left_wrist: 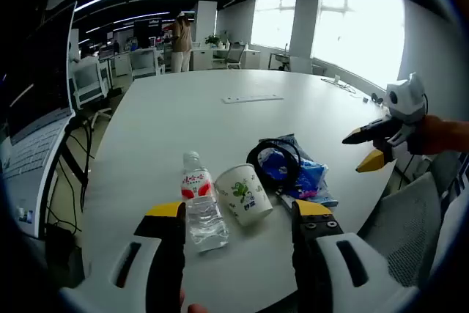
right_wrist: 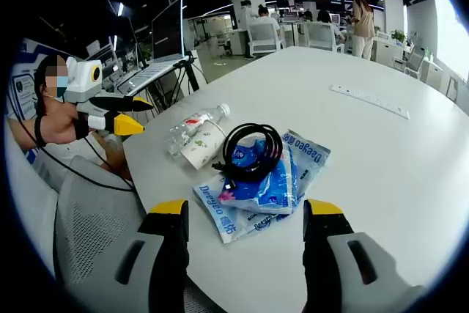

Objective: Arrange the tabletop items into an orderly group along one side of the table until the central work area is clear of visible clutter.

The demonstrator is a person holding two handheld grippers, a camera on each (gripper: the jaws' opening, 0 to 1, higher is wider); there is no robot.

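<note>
On the white table (left_wrist: 220, 130) lie a clear water bottle with a red label (left_wrist: 200, 203), a paper cup on its side (left_wrist: 245, 193), a coiled black cable (left_wrist: 274, 160) and a blue plastic packet (left_wrist: 308, 177) under it. My left gripper (left_wrist: 238, 210) is open just short of the bottle and cup. In the right gripper view the packet (right_wrist: 275, 185), cable (right_wrist: 251, 150), cup (right_wrist: 204, 148) and bottle (right_wrist: 192, 126) sit ahead of my open right gripper (right_wrist: 245, 209). The other gripper (right_wrist: 121, 115) shows at the left, held by a person. The right gripper (left_wrist: 377, 144) enters the left gripper view from the right.
A white power strip (left_wrist: 252, 98) lies farther along the table. A grey mesh chair (right_wrist: 91, 225) stands at the table edge. A laptop on a stand (right_wrist: 165, 45) is beside the table. Desks, chairs and a standing person (left_wrist: 180, 43) fill the office behind.
</note>
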